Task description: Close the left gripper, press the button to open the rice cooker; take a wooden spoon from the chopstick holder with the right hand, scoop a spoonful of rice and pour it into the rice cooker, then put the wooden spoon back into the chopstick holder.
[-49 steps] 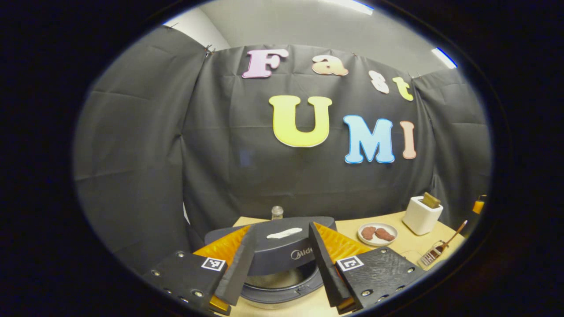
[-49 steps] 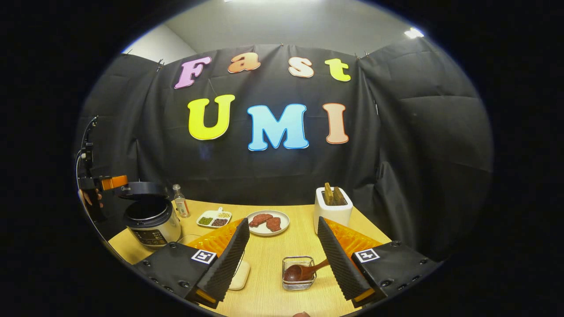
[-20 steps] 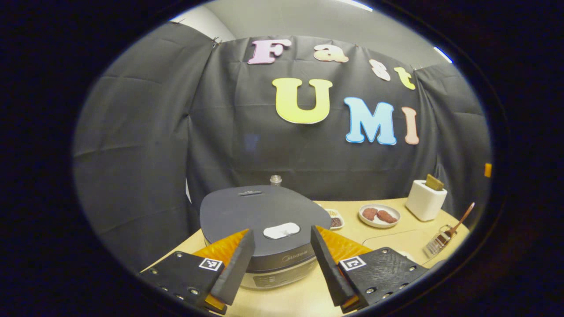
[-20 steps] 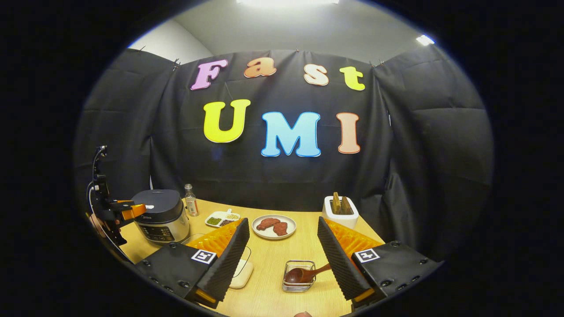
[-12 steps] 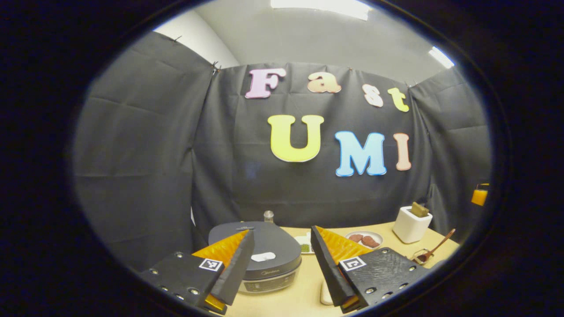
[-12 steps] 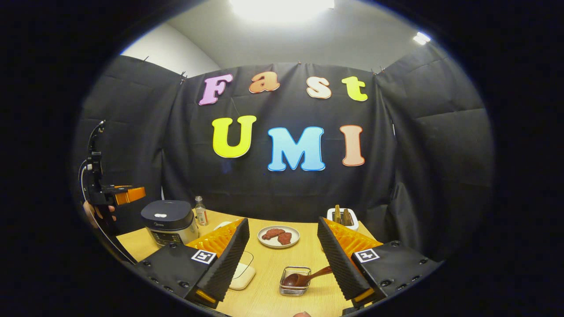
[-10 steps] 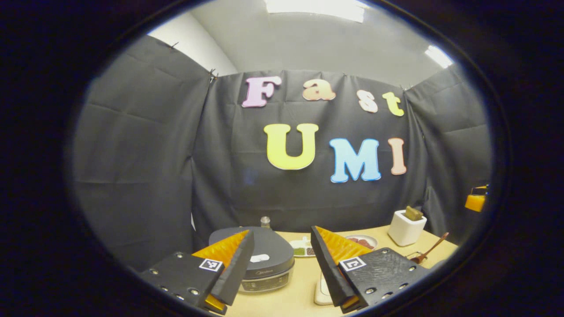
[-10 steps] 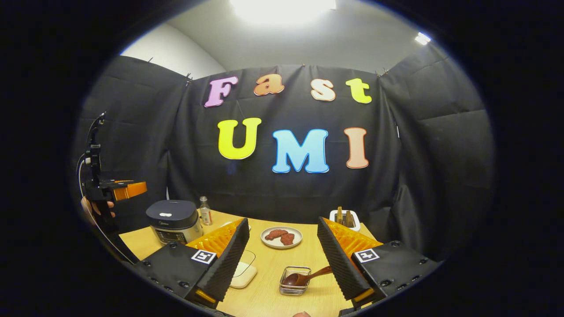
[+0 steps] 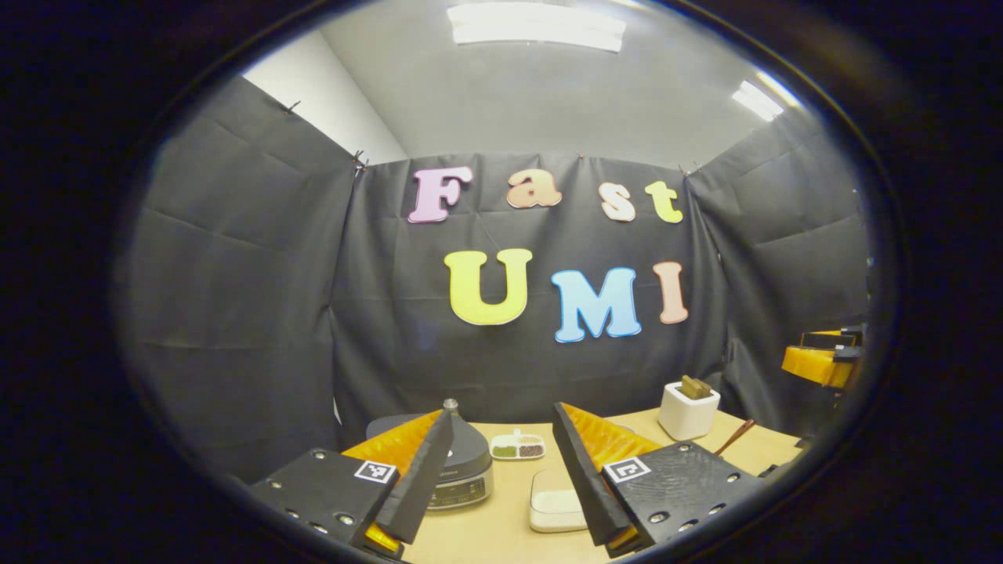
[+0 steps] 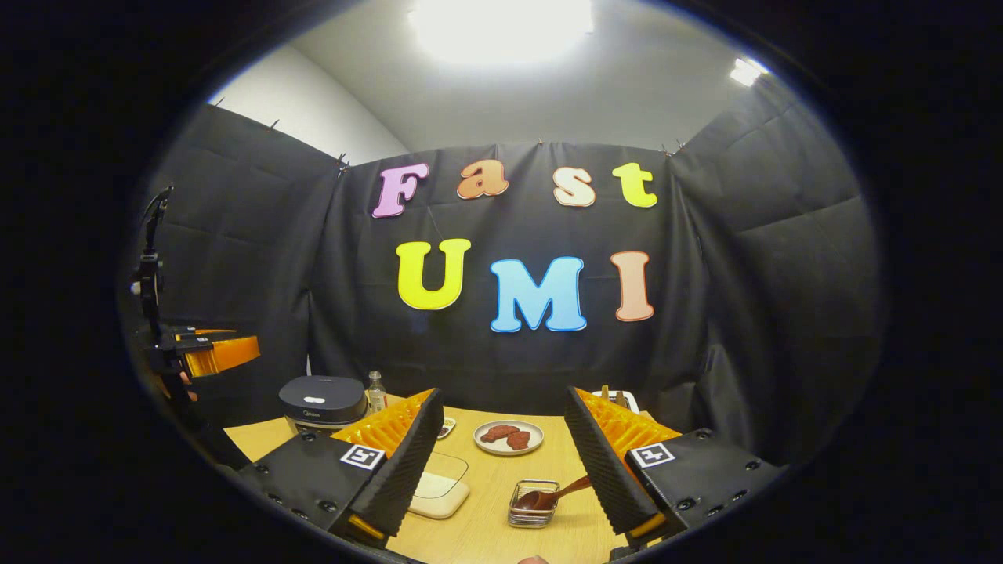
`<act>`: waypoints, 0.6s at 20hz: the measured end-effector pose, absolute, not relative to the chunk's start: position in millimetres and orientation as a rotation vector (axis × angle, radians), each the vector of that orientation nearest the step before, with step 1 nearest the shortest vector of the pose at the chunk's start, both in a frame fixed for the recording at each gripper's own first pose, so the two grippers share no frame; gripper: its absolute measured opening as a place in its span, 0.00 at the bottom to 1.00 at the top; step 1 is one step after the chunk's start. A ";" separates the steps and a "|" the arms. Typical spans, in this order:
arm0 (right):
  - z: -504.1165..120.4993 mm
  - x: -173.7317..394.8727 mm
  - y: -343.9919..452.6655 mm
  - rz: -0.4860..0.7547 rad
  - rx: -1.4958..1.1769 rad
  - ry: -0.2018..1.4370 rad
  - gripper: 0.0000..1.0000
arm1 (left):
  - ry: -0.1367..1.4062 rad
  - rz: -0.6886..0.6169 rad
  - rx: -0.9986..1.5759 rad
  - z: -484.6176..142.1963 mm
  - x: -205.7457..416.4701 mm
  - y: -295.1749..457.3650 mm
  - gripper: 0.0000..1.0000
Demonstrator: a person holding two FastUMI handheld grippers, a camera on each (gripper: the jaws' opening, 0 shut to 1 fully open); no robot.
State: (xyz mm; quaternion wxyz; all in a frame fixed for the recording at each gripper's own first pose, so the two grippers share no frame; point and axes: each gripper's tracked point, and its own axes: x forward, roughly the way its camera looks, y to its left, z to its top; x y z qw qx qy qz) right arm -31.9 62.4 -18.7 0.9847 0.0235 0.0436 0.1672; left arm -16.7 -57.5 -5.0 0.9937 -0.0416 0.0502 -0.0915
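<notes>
The dark rice cooker [image 10: 323, 399] stands at the table's left end with its lid down; in the left gripper view the rice cooker [image 9: 468, 468] sits behind my left finger. A wooden spoon [image 10: 550, 497] lies in the wire chopstick holder [image 10: 533, 513], its handle sticking out to the right. A shallow container of white rice [image 10: 439, 487] sits left of the holder, and the rice [image 9: 553, 501] also shows in the left gripper view. My left gripper [image 9: 502, 411] is open and empty, well back from the cooker. My right gripper [image 10: 503, 392] is open and empty, above the table's near side.
A plate of meat [image 10: 508, 436], a small bottle [image 10: 377, 389] and a divided dish of beans [image 9: 517, 447] stand mid-table. A white box holding toast [image 9: 688, 409] is at the back right. The left gripper [image 10: 210, 352] hangs at the far left, above the table's corner.
The cooker lid, up 2.5 s ago, came down by 1 s ago. Since then both grippers have drawn back from the table, still open. The spoon has stayed in the holder.
</notes>
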 end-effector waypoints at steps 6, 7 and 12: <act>-14.3 -48.7 66.6 0.283 0.054 0.081 0.98 | 0.093 -0.204 -0.068 -1.5 -29.4 -45.6 0.80; -14.1 -49.9 67.8 0.279 0.056 0.083 0.98 | 0.091 -0.206 -0.068 -1.1 -30.0 -44.2 0.80; -7.3 -51.0 65.9 0.258 0.062 0.070 0.98 | 0.091 -0.218 -0.076 -0.6 -32.8 -43.8 0.80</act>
